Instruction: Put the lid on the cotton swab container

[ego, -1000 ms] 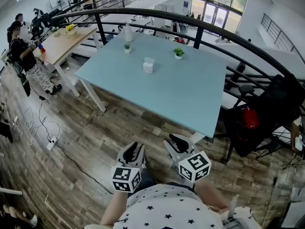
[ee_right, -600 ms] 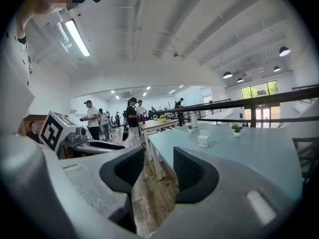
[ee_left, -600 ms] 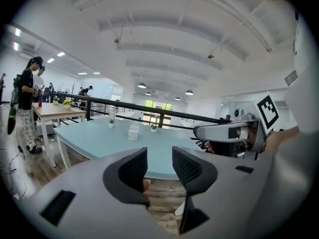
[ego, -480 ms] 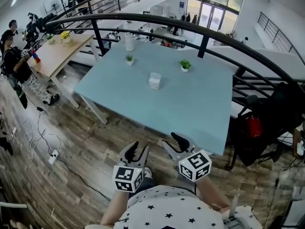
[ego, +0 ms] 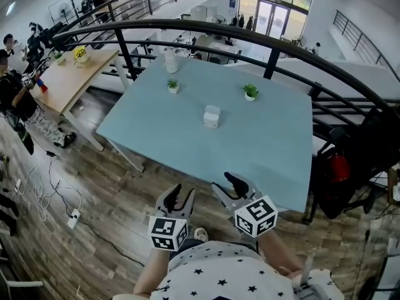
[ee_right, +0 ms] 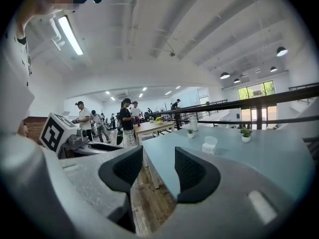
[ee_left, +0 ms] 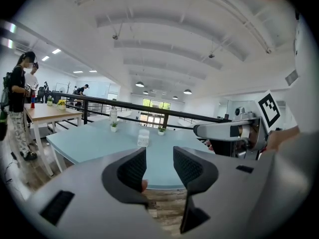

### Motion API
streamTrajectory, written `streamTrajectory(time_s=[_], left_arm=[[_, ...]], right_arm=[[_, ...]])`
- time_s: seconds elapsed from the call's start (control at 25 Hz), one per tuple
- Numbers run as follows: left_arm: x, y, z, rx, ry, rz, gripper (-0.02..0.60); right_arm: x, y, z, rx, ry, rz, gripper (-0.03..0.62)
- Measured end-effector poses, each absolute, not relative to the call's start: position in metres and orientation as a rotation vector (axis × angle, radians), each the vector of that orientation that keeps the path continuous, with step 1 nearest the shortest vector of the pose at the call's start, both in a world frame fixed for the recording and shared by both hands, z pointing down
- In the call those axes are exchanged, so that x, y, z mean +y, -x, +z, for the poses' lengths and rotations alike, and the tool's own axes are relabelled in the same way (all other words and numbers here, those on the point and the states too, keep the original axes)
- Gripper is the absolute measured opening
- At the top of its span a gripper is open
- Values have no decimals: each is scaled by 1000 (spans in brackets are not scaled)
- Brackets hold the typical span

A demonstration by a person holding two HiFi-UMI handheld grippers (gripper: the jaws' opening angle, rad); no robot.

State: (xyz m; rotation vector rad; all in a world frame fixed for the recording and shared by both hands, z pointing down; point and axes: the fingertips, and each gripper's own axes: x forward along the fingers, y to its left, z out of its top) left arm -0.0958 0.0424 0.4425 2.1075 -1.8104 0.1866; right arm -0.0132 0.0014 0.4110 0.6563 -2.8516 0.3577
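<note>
The cotton swab container (ego: 211, 118) is a small white tub in the middle of the light blue table (ego: 262, 161), also seen in the left gripper view (ee_left: 143, 138) and the right gripper view (ee_right: 209, 146). A pale lid (ee_right: 211, 140) appears to rest at its top; how it sits is too small to tell. My left gripper (ego: 177, 197) and right gripper (ego: 235, 184) hang side by side short of the table's near edge, far from the container. Both have just been opening their jaws and hold nothing.
Two small potted plants (ego: 173, 86) (ego: 250, 92) and a clear bottle (ego: 170, 60) stand at the table's far side. A black curved railing (ego: 275, 42) runs behind it. People stand by a wooden table (ego: 62, 74) at the left. Wood floor lies under my grippers.
The table and container have come closer in the head view as I walked toward them. Both grippers' jaws stand wider apart than before.
</note>
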Motion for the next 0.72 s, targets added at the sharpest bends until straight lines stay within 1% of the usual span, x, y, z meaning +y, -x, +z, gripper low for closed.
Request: streamTrajectory(time_s=[0.4,0.72], left_arm=[[5,138,453,-1771,-2133,188,164],[-22,153,459,-1736,-2157,199,164]], right_arm=[[-34,55,418,-2832,-700,355,184],[-57,66,423,-2803,-745,351,184]])
